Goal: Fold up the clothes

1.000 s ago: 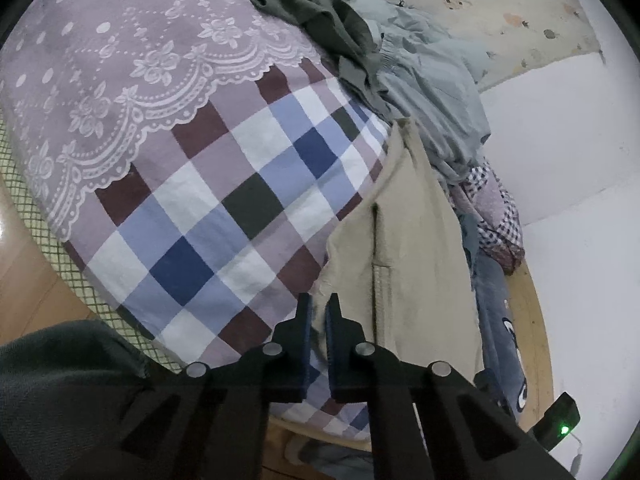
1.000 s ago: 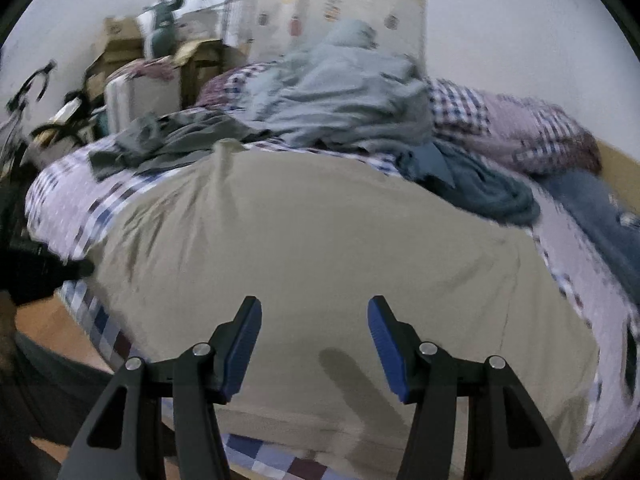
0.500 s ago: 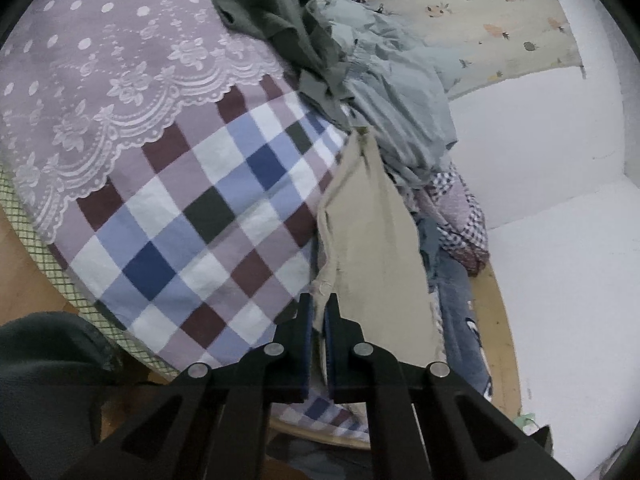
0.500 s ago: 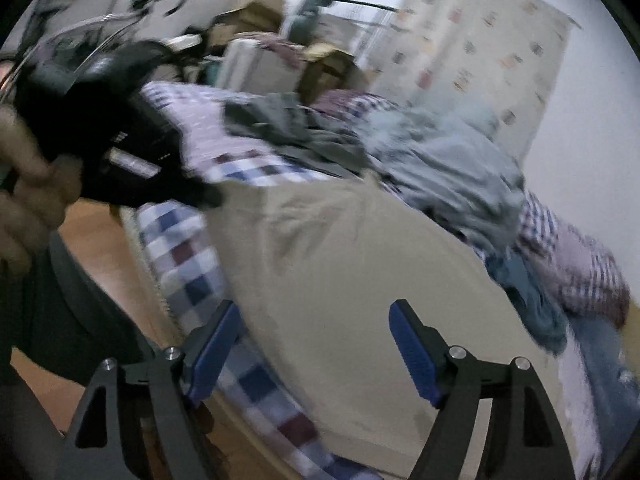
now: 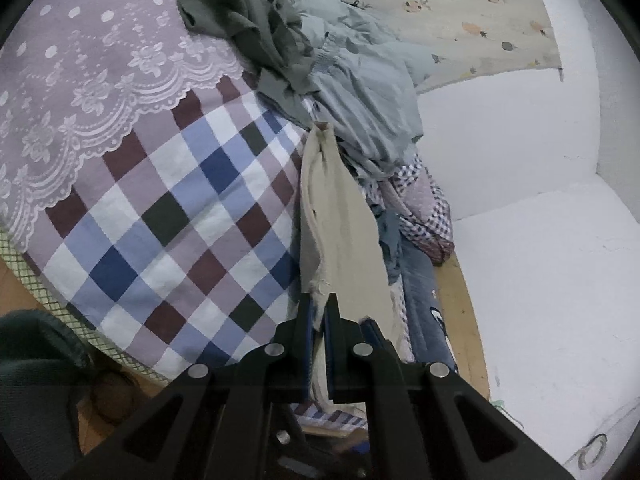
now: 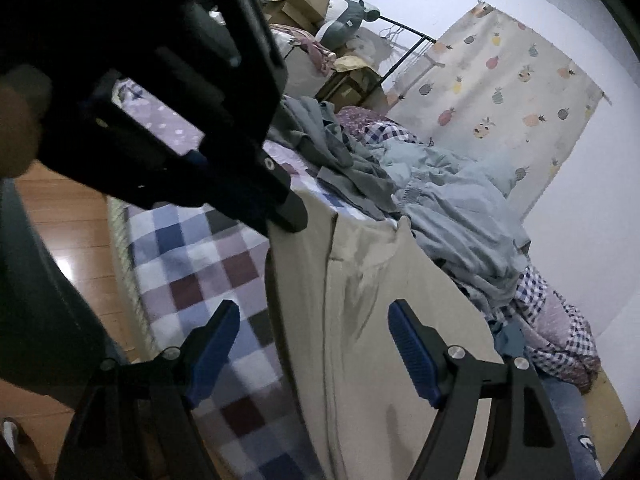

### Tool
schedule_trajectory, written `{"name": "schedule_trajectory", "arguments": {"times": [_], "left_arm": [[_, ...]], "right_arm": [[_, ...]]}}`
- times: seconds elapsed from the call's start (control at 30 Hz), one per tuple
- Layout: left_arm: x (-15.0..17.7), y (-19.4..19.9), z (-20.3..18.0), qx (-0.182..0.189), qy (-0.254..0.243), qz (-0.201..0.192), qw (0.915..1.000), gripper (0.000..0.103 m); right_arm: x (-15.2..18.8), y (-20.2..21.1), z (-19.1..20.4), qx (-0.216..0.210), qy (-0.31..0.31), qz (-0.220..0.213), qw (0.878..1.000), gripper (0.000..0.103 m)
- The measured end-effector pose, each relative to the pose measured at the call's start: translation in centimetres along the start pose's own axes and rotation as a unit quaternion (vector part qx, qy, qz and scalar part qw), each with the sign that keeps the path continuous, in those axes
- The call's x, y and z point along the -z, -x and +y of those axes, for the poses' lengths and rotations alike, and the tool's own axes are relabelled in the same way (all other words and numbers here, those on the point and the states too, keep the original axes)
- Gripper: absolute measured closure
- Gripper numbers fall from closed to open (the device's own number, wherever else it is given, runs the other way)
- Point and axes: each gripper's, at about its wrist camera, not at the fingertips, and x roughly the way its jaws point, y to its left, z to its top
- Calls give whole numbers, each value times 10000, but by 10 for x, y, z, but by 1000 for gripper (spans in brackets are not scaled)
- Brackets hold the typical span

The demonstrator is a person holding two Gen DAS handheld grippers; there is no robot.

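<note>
A beige garment [image 5: 344, 236] hangs stretched above the checked bed cover, its near edge pinched in my left gripper [image 5: 319, 308], which is shut on it. In the right wrist view the same beige garment [image 6: 360, 320] rises from the bed to the left gripper [image 6: 288, 216], which holds its top corner. My right gripper [image 6: 314, 322] stands open just in front of the hanging cloth, its blue pads [image 6: 412, 356] on either side of it without touching. The far end of the garment rests against the pile of clothes.
A heap of grey-green and pale blue clothes [image 5: 320, 64] lies at the back of the bed, with checked items and jeans [image 5: 420, 292] along the wall side. A lace-edged lilac cover [image 5: 80, 64] spreads at left. Wooden floor [image 6: 68, 216] lies beside the bed; boxes [image 6: 300, 0] stand behind.
The left gripper has lifted the beige garment's edge higher, so the cloth now hangs narrow and upright. The right gripper has swung left and closer beneath the left one, still open.
</note>
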Motion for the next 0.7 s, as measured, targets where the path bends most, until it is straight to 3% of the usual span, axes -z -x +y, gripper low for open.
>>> {"name": "schedule_trajectory", "arguments": {"times": [0.13, 0.2, 0.27, 0.4, 0.6, 0.7], "left_arm": [[-1, 1, 0, 46, 29, 21, 10000, 100], [-1, 2, 0, 76, 65, 21, 9999, 100], [-2, 1, -1, 88, 75, 8, 9999, 100], [-3, 0, -1, 137, 97, -9, 9999, 100], [-5, 2, 3, 127, 169, -58, 9998, 100], [-6, 1, 3, 115, 180, -77, 9997, 100]], "right_arm": [[-6, -9, 2, 141, 132, -38, 9998, 24], [-7, -13, 0, 242, 186, -30, 9995, 31], [-8, -20, -3, 308, 218, 46, 9993, 46], [-8, -30, -7, 394, 273, 154, 9987, 53], [-12, -39, -6, 431, 505, 162, 9977, 72], [-14, -44, -7, 456, 555, 203, 9972, 88]]}}
